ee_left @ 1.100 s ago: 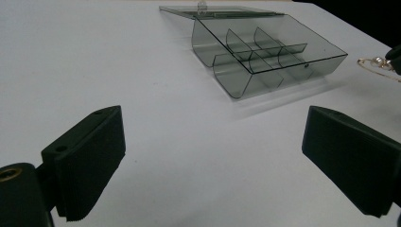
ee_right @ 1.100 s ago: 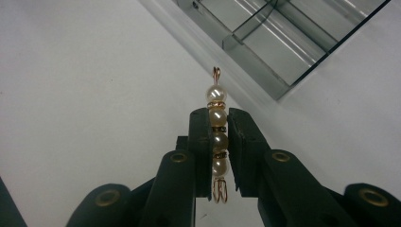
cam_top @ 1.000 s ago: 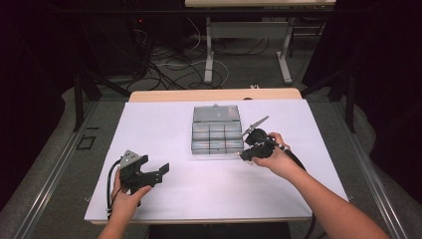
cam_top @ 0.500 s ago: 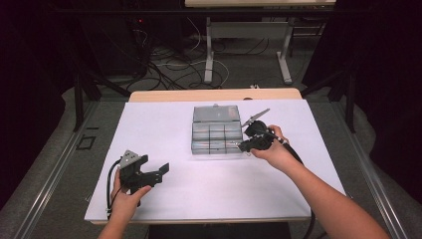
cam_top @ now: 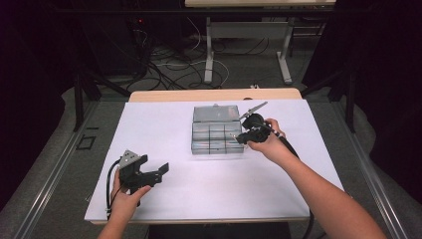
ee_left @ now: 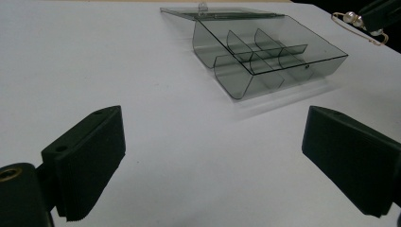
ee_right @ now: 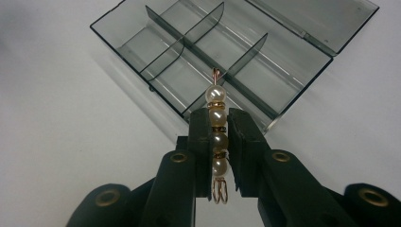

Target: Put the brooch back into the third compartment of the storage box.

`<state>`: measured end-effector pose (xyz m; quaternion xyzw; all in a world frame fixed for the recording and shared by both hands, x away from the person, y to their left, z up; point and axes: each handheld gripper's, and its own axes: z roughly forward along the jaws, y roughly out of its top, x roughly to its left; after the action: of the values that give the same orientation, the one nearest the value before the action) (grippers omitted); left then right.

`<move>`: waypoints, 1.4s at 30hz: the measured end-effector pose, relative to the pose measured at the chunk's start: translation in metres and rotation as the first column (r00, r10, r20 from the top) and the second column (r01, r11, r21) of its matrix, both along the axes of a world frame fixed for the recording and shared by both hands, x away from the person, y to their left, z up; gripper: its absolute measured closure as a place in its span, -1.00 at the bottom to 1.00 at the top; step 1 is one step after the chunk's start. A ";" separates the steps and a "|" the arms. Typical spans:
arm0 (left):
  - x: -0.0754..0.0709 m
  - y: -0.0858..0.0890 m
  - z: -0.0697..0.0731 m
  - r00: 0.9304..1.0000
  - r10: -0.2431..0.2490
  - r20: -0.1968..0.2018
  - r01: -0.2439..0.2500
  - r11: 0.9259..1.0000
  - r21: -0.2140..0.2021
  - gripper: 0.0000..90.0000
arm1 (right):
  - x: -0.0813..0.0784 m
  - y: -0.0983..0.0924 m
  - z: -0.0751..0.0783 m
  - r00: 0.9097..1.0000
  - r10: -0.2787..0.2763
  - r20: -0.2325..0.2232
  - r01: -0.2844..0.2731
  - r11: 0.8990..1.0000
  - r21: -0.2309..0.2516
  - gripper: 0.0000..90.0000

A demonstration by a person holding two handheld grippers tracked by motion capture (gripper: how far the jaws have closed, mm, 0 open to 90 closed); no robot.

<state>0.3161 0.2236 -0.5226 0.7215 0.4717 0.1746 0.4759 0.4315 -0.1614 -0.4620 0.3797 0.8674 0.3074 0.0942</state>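
White sheeting covers the table (cam_top: pixel 209 184) (dark floor with tangled cables (cam_top: pixel 164 64) beyond), and a smoky clear divided box (cam_top: pixel 217 137) lies mid-table, lid open. At its right edge the right gripper (ee_right: pixel 218 127) pinches a pearl-bead pin (ee_right: pixel 217 127); the left gripper (ee_left: pixel 213 156) rests near the front-left corner, jaws wide and empty.

Setting: lab, recording rig. Evidence: white-topped desk (cam_top: pixel 164 129); black curtains (cam_top: pixel 383 74); tangled cables (cam_top: pixel 164 64) on grey floor (cam_top: pixel 239 74); second desk frame (cam_top: pixel 249 50) behind.

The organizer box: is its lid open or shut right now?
Open. The organizer box has its lid laid flat behind it on the table, and the dividers and empty compartments stand uncovered.
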 end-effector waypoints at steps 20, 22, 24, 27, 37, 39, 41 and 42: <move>0.000 0.001 0.000 1.000 0.000 0.001 0.000 1.000 -0.001 -0.84 | 0.023 0.009 -0.001 0.998 -0.032 0.055 0.032 0.999 0.010 0.79; 0.000 0.001 0.000 1.000 0.000 0.000 0.000 1.000 0.000 -0.84 | 0.024 0.010 -0.002 0.997 -0.039 0.063 0.038 0.999 0.021 0.79; 0.000 0.001 0.000 1.000 0.000 0.000 0.000 1.000 -0.001 -0.84 | 0.026 0.010 -0.002 0.997 -0.032 0.067 0.032 0.999 0.008 0.79; 0.000 0.001 0.000 1.000 0.000 0.000 0.000 1.000 0.000 -0.84 | 0.029 0.012 -0.002 0.997 -0.043 0.071 0.043 0.999 0.010 0.79; 0.000 0.001 0.000 1.000 0.003 -0.006 -0.003 1.000 -0.005 -0.84 | 0.040 0.016 -0.012 0.992 -0.062 0.108 0.061 0.998 0.006 0.79; 0.000 0.001 0.000 1.000 0.001 -0.005 -0.001 1.000 -0.003 -0.84 | 0.043 0.016 -0.014 0.993 -0.054 0.104 0.055 0.998 -0.002 0.79; 0.001 0.001 0.000 1.000 0.000 -0.005 0.000 1.000 -0.003 -0.84 | 0.045 0.016 -0.015 0.992 -0.064 0.110 0.064 0.998 0.006 0.79; 0.001 0.001 -0.001 1.000 0.000 -0.001 0.000 1.000 -0.001 -0.84 | 0.046 0.016 -0.015 0.992 -0.060 0.112 0.061 0.998 -0.001 0.79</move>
<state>0.3170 0.2249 -0.5233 0.7214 0.4720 0.1737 0.4761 0.4772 -0.1455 -0.4772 0.3878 0.8496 0.3233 0.1525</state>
